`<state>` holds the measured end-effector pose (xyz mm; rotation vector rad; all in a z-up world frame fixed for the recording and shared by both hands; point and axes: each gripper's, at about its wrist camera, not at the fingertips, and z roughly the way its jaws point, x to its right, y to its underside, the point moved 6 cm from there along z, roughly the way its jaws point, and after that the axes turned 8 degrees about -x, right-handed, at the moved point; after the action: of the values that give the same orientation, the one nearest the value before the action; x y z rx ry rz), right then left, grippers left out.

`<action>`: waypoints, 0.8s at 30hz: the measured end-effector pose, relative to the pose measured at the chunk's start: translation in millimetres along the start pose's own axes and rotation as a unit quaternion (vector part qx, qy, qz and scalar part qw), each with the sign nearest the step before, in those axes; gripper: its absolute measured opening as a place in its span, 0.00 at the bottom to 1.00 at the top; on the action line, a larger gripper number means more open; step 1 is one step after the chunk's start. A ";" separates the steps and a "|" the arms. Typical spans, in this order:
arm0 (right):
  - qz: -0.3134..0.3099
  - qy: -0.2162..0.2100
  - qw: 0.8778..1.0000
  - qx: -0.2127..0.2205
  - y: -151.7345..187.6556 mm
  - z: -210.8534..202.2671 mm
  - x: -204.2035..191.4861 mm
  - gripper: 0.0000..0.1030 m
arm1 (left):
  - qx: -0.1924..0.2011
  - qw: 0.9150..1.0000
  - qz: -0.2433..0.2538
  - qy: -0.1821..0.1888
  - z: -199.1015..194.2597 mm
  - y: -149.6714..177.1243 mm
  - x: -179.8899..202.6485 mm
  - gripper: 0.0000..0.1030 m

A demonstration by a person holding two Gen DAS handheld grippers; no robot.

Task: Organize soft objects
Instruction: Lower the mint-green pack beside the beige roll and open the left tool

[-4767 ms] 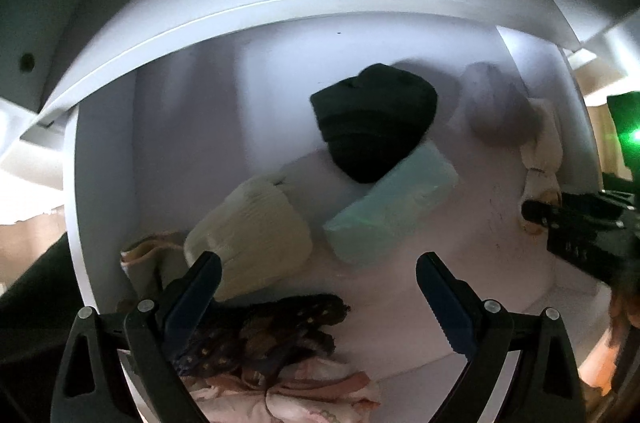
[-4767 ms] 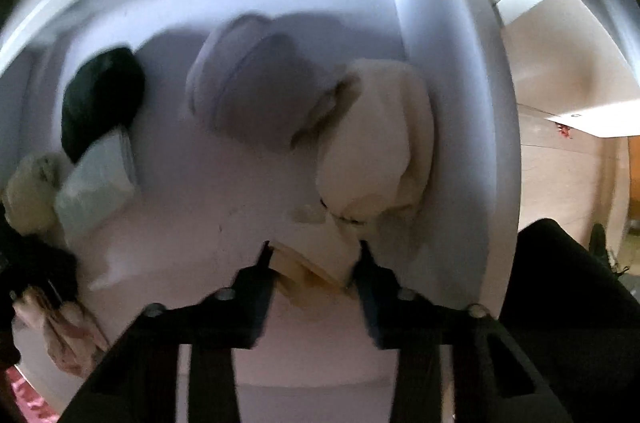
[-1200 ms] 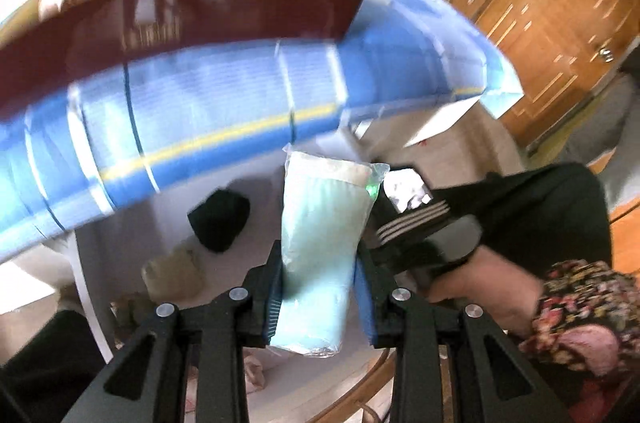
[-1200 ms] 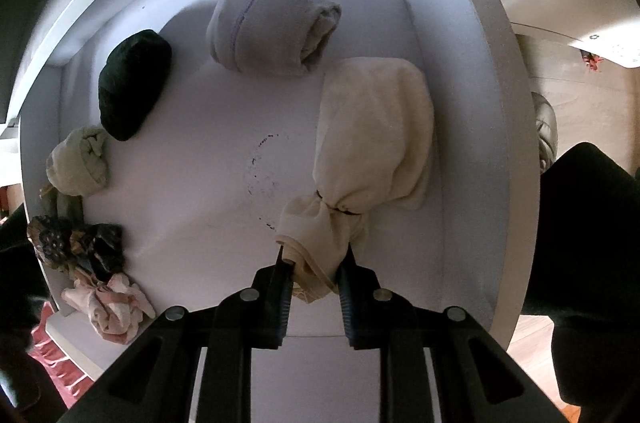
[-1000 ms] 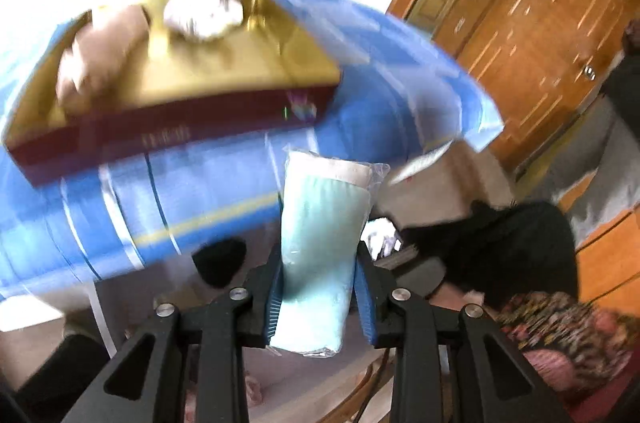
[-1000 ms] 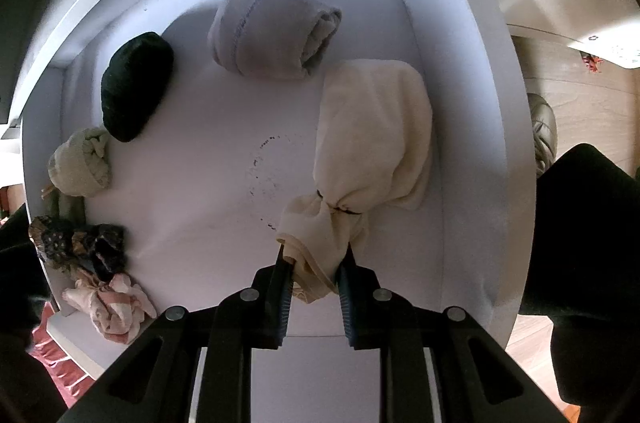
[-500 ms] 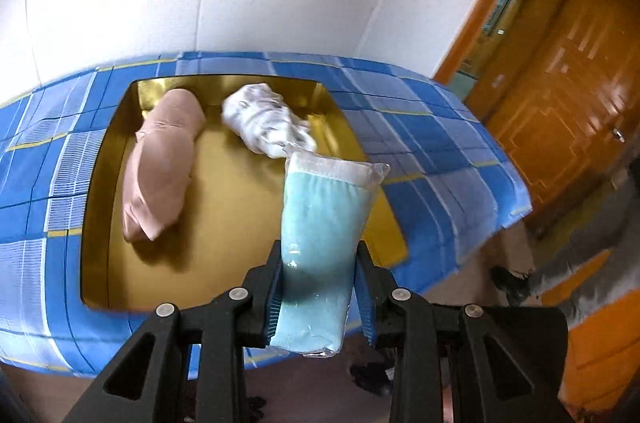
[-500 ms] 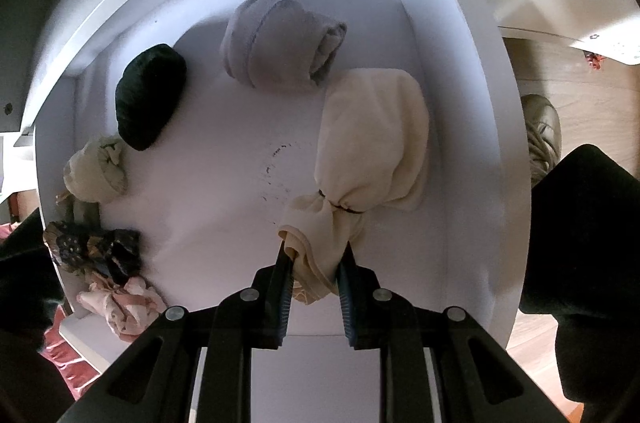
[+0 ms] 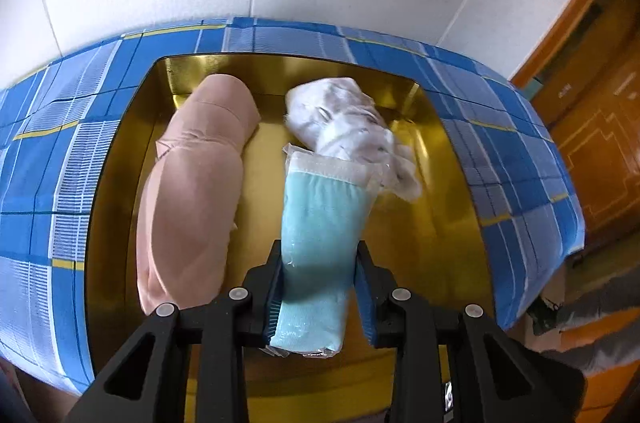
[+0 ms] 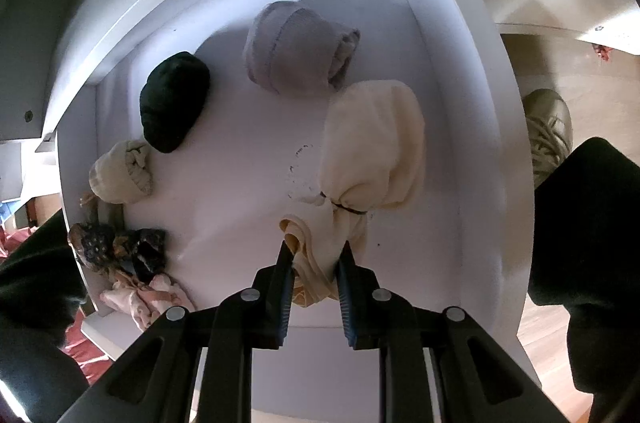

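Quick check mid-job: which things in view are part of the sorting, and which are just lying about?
In the job:
- left gripper shut on the mint packet
- gold tray with the pink roll and white bundle
- right gripper shut on the cream bundle
- lilac roll, dark roll

Lying about:
- blue checked cloth
- shoe

Home: checked tablecloth (image 9: 60, 159), wooden door (image 9: 600, 143)

A: What lies in the tray (image 9: 448, 159) on the tabletop (image 9: 60, 159)?
B: A roll (image 9: 192, 191) at left, a bundle (image 9: 348, 123) at right, apart.
A: And on the shelf (image 10: 240, 191)?
B: Two rolls at the back, a tied bag (image 10: 372, 147) at right, small bundles along the left wall.
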<state>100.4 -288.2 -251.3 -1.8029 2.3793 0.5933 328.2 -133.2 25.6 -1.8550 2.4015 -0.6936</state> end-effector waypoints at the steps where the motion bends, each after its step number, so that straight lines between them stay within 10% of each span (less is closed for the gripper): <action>1: 0.001 -0.002 1.000 0.000 -0.3 -0.7 0.5 0.18 | -0.001 1.000 -0.004 -0.005 3.0 -3.3 -2.8 0.31; 19: 0.009 -0.009 1.000 -0.001 -0.8 -2.9 4.0 0.18 | -0.018 0.997 -0.004 -0.077 42.0 -42.0 -24.6 0.33; 24: 0.009 -0.008 1.000 -0.001 -1.3 -2.5 2.9 0.18 | 0.015 0.998 -0.001 -0.060 29.9 -48.0 -22.1 0.64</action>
<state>101.2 -292.0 -250.3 -1.7729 2.3878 0.6105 387.0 -131.6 10.7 -1.8313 2.3043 -0.5965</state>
